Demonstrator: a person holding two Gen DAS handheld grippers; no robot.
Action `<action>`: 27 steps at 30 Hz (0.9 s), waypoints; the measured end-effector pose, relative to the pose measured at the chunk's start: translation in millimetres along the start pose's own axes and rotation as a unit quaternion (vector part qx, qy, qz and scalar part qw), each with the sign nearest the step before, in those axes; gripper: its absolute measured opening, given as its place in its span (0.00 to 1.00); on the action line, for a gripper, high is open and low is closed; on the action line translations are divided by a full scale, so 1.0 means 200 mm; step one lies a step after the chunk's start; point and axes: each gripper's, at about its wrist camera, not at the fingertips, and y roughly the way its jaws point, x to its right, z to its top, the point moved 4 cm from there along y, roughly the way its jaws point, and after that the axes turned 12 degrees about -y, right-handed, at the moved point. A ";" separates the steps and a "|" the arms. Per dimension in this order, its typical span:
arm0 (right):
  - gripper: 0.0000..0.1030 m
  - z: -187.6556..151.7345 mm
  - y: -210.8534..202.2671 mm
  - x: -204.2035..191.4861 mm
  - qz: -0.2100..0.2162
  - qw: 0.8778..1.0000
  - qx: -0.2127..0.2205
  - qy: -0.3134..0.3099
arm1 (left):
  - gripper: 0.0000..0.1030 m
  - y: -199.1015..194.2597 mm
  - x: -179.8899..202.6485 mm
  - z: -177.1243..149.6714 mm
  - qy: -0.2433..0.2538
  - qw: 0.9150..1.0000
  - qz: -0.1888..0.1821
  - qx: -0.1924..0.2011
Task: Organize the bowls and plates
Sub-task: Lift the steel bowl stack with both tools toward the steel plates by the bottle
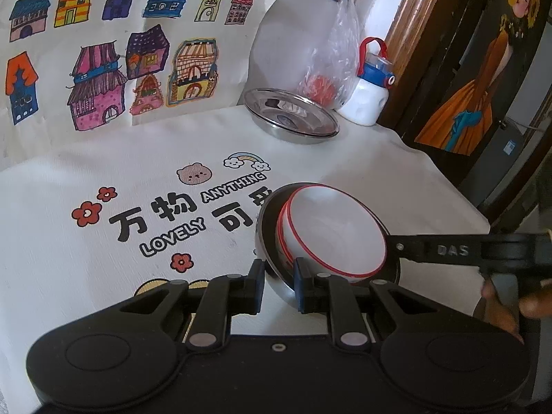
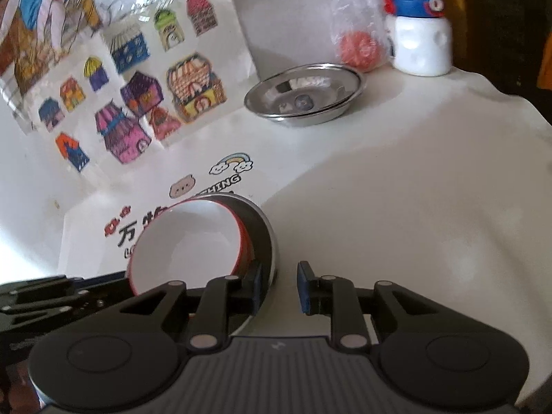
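A steel bowl [image 1: 272, 269] holds nested white bowls with red rims [image 1: 336, 231], tilted above the white cloth. My left gripper [image 1: 278, 284] has its two fingers on either side of the steel bowl's rim, gripping it. In the right wrist view the same steel bowl [image 2: 267, 238] and white bowl [image 2: 186, 241] show; my right gripper [image 2: 278, 284] has its left finger inside the rim and its right finger clear of it. A stack of steel plates [image 1: 291, 114] sits at the back of the table and also shows in the right wrist view [image 2: 305, 95].
A white bottle with blue and red lid [image 1: 369, 93] and a plastic bag with a red ball [image 1: 331, 69] stand behind the plates. Drawings of houses [image 1: 114, 62] lean on the wall. The table edge [image 1: 448, 179] drops off at the right.
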 end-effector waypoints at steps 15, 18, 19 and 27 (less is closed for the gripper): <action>0.11 -0.08 -0.04 0.03 0.001 0.998 0.050 0.047 | 0.15 -0.01 -0.01 -0.01 -0.022 0.999 -0.008 0.024; 0.11 -0.07 -0.04 0.04 -0.003 0.997 0.055 0.054 | 0.14 0.00 -0.01 0.00 -0.029 0.999 -0.009 0.024; 0.11 -0.06 -0.05 0.05 -0.005 0.997 0.057 0.057 | 0.14 0.00 0.00 0.01 -0.029 0.999 -0.008 0.023; 0.11 0.00 -0.06 0.13 -0.018 0.995 0.072 0.067 | 0.12 0.09 0.03 0.06 -0.048 0.999 -0.019 0.012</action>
